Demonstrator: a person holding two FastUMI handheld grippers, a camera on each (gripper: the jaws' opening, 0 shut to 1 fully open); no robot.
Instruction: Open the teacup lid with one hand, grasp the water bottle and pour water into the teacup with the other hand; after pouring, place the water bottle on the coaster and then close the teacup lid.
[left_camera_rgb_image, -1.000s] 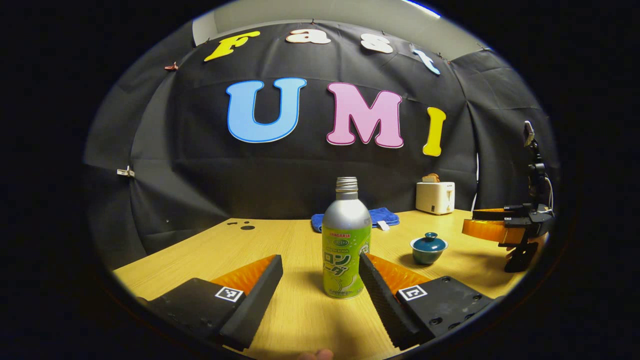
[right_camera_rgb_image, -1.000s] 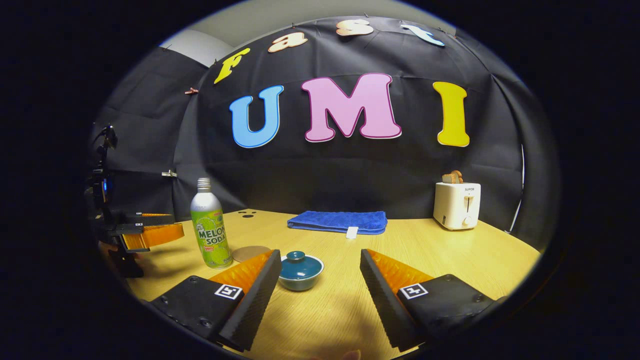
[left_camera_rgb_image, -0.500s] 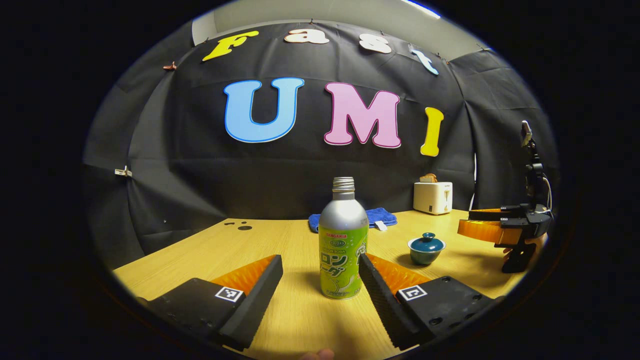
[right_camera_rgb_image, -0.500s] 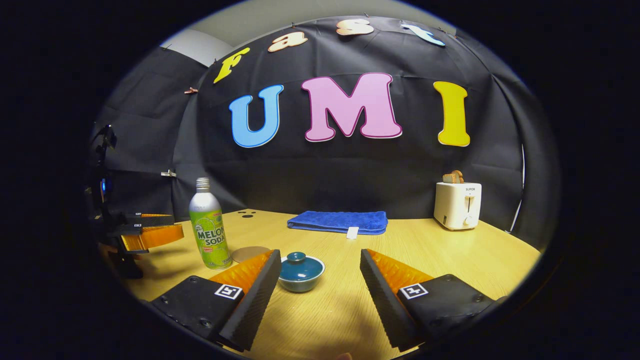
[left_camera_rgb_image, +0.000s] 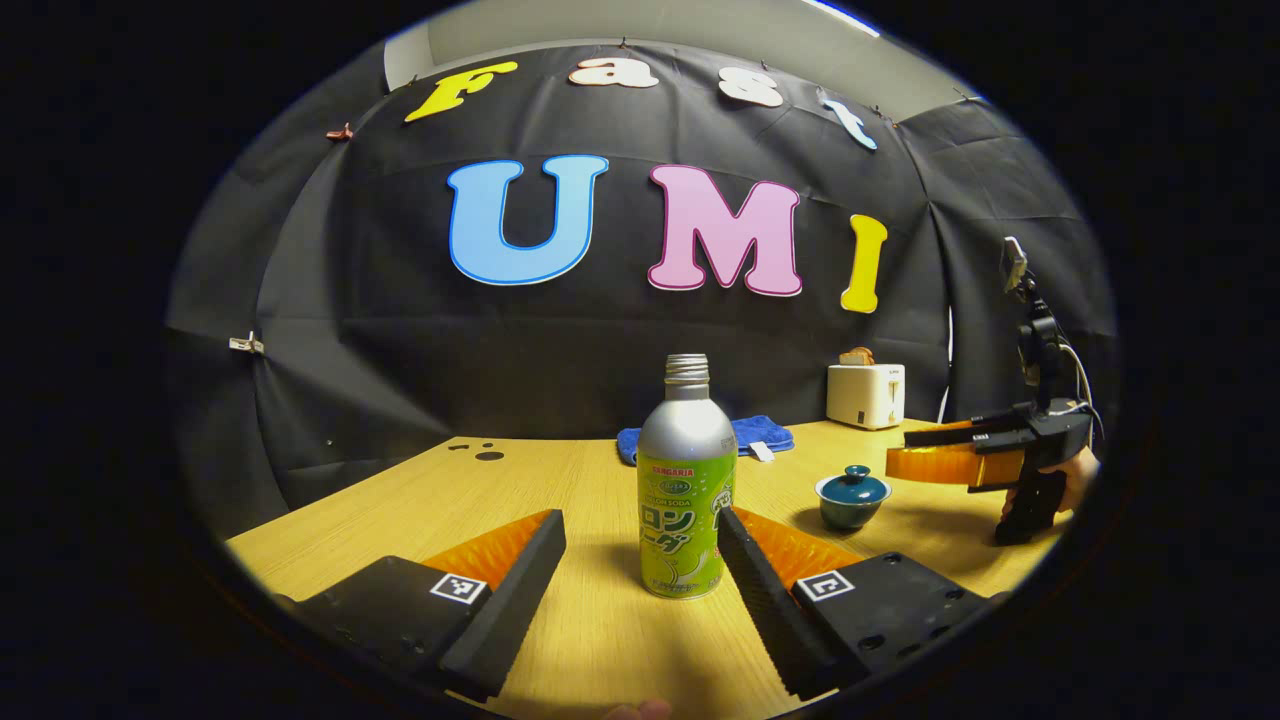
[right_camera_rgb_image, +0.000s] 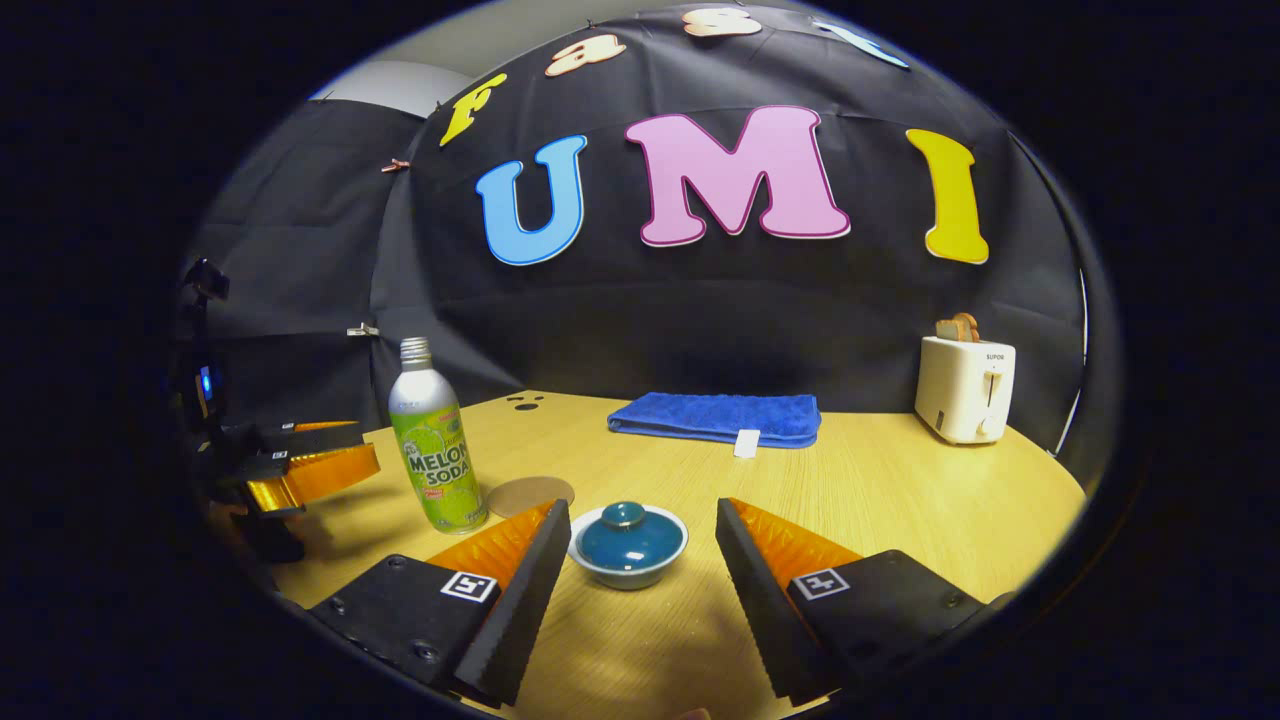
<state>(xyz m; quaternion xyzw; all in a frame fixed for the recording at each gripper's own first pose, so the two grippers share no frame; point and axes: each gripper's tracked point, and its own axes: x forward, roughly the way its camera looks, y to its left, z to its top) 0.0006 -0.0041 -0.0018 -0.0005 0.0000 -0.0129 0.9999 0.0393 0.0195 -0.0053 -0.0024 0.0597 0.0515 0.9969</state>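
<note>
A silver bottle with a green label stands upright on the wooden table, just ahead of my open left gripper and close to its right finger. In the right gripper view the bottle stands at the left, with a round brown coaster lying beside it. The teal teacup with its lid on sits between the fingers of my open right gripper, untouched. In the left gripper view the teacup sits at the right, with the right gripper above and beyond it.
A folded blue towel lies at the back of the table. A white toaster with bread in it stands at the back right. The left gripper and the hand holding it hover at the table's left edge.
My right gripper has moved forward and tipped down, so the teacup now sits between its fingers. The left gripper has barely moved and stays in front of the bottle.
</note>
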